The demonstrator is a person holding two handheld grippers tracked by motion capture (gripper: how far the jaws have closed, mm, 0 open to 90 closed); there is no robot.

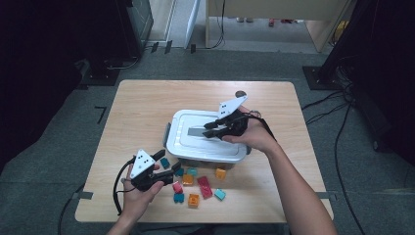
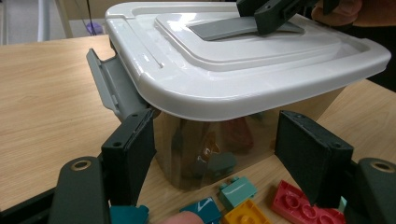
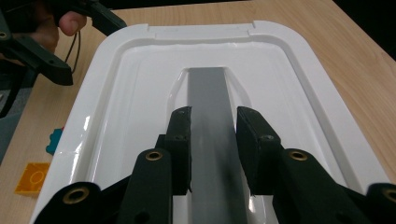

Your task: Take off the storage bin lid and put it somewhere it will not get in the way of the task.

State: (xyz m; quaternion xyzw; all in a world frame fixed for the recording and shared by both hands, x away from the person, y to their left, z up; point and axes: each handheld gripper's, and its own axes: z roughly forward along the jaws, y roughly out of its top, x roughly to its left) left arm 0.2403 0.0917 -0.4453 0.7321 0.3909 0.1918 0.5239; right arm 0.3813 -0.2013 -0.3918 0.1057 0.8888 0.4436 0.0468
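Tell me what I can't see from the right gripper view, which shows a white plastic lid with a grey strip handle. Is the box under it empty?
Observer: No. Through the wall of the clear plastic box, the left gripper view shows coloured toy bricks inside.
Operator: Are its ends latched?
Observer: The grey latch, on the end at the high view's left, is swung outward, off the white lid.
Operator: How many bricks are outside?
Observer: Roughly ten loose bricks lie between the box and the near edge of the wooden table.
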